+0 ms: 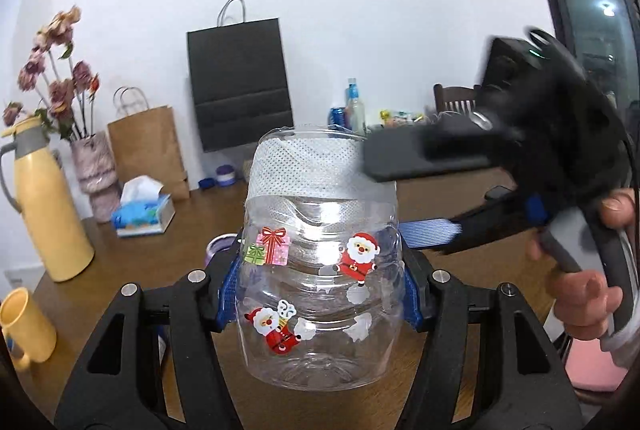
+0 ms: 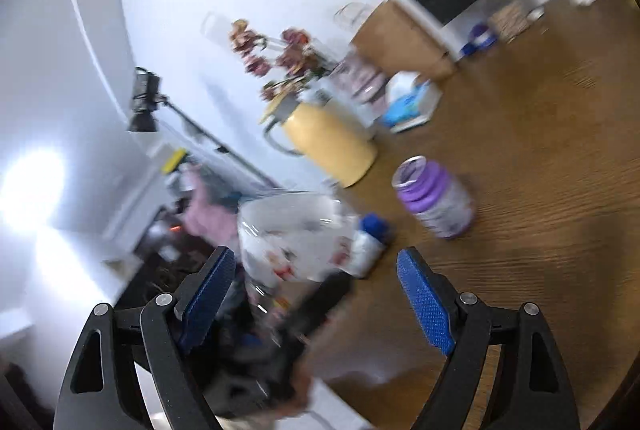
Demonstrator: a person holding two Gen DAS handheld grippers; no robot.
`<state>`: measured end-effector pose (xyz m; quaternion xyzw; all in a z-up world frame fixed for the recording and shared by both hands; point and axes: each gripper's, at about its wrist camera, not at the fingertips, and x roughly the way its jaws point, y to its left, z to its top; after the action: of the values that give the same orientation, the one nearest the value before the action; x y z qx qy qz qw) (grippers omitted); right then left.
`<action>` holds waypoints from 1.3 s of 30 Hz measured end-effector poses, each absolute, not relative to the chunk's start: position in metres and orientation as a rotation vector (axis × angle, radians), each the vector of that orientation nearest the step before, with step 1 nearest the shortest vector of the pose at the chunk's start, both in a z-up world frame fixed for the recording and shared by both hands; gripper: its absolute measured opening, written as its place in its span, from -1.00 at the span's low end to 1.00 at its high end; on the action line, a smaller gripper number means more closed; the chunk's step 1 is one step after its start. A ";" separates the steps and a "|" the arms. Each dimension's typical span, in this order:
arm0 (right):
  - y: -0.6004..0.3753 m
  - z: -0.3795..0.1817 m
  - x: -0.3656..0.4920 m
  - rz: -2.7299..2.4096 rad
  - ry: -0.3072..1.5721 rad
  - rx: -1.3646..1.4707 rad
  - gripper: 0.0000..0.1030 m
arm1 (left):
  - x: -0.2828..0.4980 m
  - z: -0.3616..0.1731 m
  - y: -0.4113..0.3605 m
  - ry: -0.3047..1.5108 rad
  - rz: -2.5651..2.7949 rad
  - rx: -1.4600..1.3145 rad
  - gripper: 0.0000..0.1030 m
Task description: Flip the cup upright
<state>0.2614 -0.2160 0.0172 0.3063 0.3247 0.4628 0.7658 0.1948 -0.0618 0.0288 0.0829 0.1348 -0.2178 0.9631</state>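
Note:
A clear plastic cup (image 1: 320, 286) with Santa and gift stickers and a white mesh band at its rim is held upright, open end up, above the wooden table (image 1: 160, 266). My left gripper (image 1: 320, 290) is shut on the cup's sides with its blue pads. My right gripper (image 1: 424, 230) shows blurred at the right of the left wrist view, beside the cup's upper part, open and empty. In the right wrist view the right gripper (image 2: 316, 282) is open, with the cup (image 2: 296, 234) blurred ahead of it and apart from its pads.
On the table stand a yellow thermos jug (image 1: 44, 201), a yellow mug (image 1: 24, 326), a flower vase (image 1: 96, 173), a tissue box (image 1: 144, 213), brown (image 1: 148, 149) and black (image 1: 240, 89) paper bags, bottles (image 1: 354, 109) and a purple jar (image 2: 436, 197).

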 end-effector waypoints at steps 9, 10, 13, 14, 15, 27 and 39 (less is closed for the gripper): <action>-0.208 0.031 0.272 0.909 0.678 0.519 0.26 | 0.218 0.027 -0.063 0.334 -0.493 0.142 0.29; -0.213 0.035 0.274 0.891 0.669 0.500 0.26 | 0.224 0.031 -0.068 0.335 -0.506 0.165 0.39; -0.218 0.065 0.288 0.797 0.600 0.343 0.26 | 0.248 0.054 -0.088 0.314 -0.581 0.262 0.70; -0.219 0.077 0.296 0.768 0.576 0.286 0.26 | 0.260 0.063 -0.095 0.313 -0.601 0.296 0.70; -0.221 0.084 0.304 0.748 0.566 0.261 0.26 | 0.273 0.072 -0.103 0.318 -0.614 0.327 0.71; -0.241 0.062 0.401 0.600 0.610 0.167 0.26 | 0.426 0.044 -0.108 0.498 -0.710 0.154 0.75; -0.215 0.030 0.360 0.672 0.654 0.082 0.29 | 0.350 0.025 -0.101 0.529 -0.644 0.156 0.84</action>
<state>0.3602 -0.2150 0.0300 0.0397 0.3149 0.3239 0.8912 0.3496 -0.1015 0.0247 0.0758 0.2567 -0.3126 0.9114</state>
